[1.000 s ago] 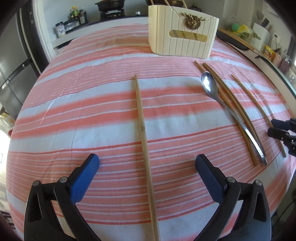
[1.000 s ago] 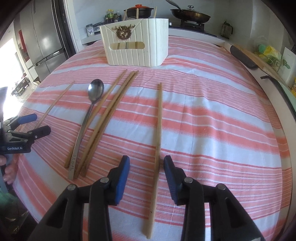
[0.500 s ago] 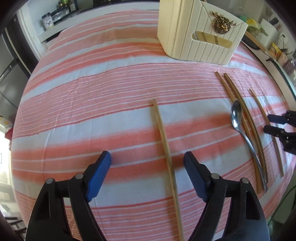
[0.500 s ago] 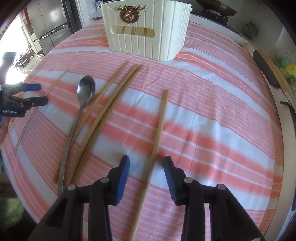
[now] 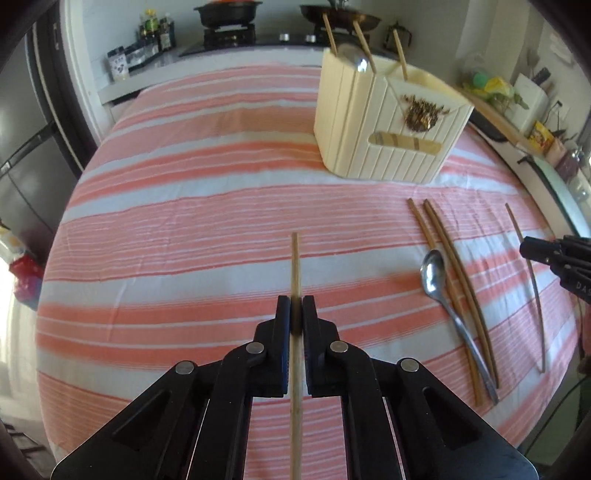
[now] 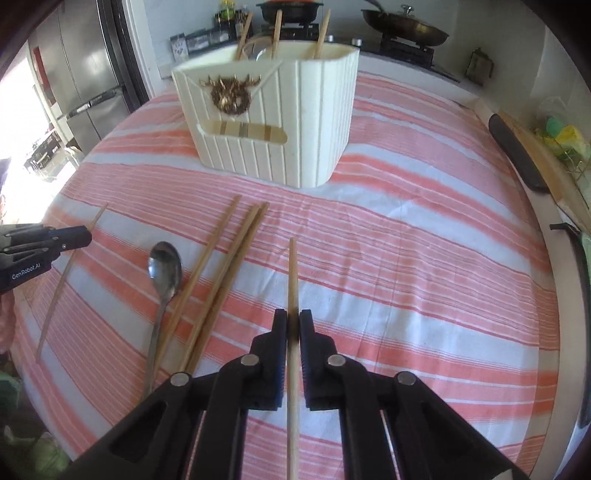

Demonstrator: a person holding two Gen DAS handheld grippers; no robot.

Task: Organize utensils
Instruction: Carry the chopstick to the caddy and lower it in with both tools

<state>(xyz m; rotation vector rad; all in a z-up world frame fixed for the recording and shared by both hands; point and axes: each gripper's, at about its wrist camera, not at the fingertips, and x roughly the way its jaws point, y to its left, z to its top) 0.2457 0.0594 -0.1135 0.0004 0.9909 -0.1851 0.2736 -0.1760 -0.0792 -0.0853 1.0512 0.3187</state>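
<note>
Two hand-held grippers are each clamping a single pale wooden chopstick. Seen from the left wrist, the left hand-held gripper [image 5: 296,314] has just been closing, and its black jaws are now pinching the left chopstick [image 5: 294,258] along its shaft, tip pointing away toward the holder. Seen from the right wrist, the right hand-held gripper [image 6: 293,325] has likewise just been closing and is squeezing the right chopstick [image 6: 292,273] in the same manner.

Both held sticks are looking thin, straight and light tan, running back between the fingers past the bottom edge of each view.

Between the two grippers, a silver metal spoon [image 6: 162,273] is lying bowl-up beside three darker brown chopsticks [image 6: 221,258], touching the nearest one. Further back, a cream ribbed plastic utensil holder [image 6: 280,122] with a gold ornament is standing upright, several chopsticks already sticking out of its top.

Everything is resting on a surface covered by a pink-and-white striped cloth [image 6: 424,266]. Behind it, a kitchen counter with a dark frying pan [image 6: 406,24] on a stove is showing, and a steel refrigerator [image 6: 85,74] is standing at the left.
</note>
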